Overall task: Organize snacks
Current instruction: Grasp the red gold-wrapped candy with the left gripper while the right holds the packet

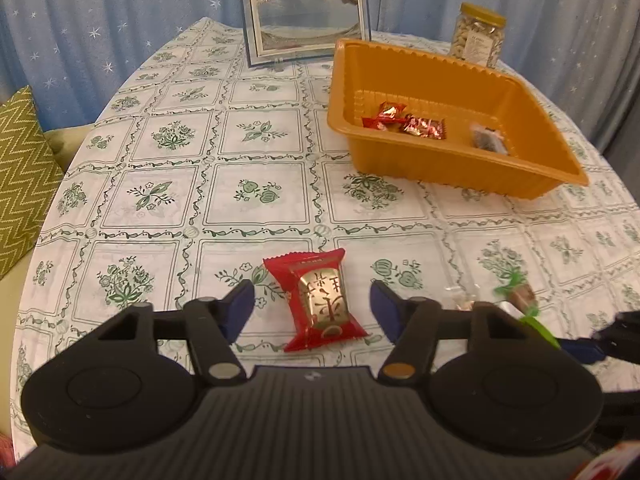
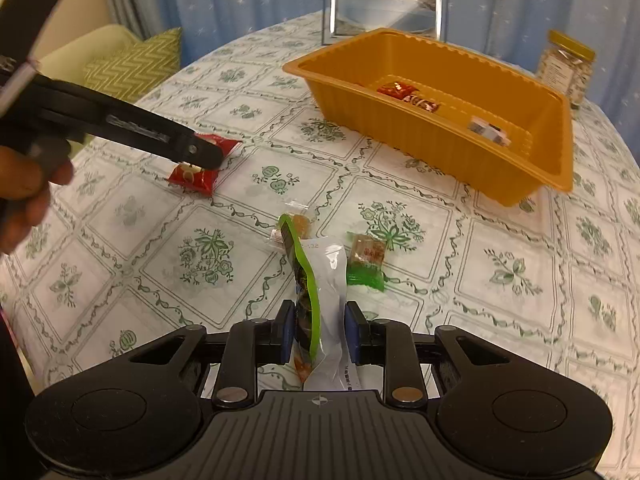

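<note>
My left gripper [image 1: 312, 304] is open, its jaws on either side of a red and gold snack packet [image 1: 320, 300] that lies on the tablecloth. The same packet [image 2: 198, 172] shows under the left gripper in the right wrist view. My right gripper [image 2: 316, 330] is shut on a white and green snack pouch [image 2: 320, 292] and holds it above the table. The orange tray [image 1: 400, 160] stands ahead to the right and holds two red candies [image 1: 404, 120] and a dark packet [image 1: 486, 140]. The tray also shows in the right wrist view [image 2: 420, 140].
A green-wrapped candy [image 2: 366, 260] and a clear-wrapped candy [image 2: 296, 224] lie on the table ahead of the right gripper. A framed picture [image 1: 306, 12] and a jar of nuts [image 1: 478, 34] stand at the back. A green zigzag cushion [image 1: 20, 168] is off the table's left edge.
</note>
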Action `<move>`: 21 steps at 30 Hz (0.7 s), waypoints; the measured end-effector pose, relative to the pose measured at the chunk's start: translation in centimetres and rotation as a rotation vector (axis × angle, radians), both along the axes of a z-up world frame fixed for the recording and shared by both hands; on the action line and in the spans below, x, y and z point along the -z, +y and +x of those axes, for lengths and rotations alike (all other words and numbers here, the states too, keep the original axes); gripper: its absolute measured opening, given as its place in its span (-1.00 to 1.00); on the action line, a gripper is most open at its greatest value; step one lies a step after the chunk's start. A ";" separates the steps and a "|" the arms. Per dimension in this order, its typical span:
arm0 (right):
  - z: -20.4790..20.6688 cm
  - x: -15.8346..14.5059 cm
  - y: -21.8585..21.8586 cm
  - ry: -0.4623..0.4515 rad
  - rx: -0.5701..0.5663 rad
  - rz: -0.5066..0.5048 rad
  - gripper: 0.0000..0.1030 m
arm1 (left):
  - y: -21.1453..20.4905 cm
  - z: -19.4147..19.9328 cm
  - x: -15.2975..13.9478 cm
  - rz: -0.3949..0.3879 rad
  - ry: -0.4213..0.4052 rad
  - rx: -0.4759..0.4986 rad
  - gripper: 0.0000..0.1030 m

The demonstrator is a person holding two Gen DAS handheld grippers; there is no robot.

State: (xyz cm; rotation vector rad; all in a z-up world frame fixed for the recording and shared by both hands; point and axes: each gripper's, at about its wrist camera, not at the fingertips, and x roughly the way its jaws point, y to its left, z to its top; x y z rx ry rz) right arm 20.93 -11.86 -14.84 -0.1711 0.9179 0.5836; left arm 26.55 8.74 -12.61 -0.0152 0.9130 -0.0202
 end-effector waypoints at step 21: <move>-2.9 -2.7 -3.6 0.018 0.238 0.103 -0.51 | -2.9 -5.8 -2.0 -0.019 -0.031 0.016 -0.59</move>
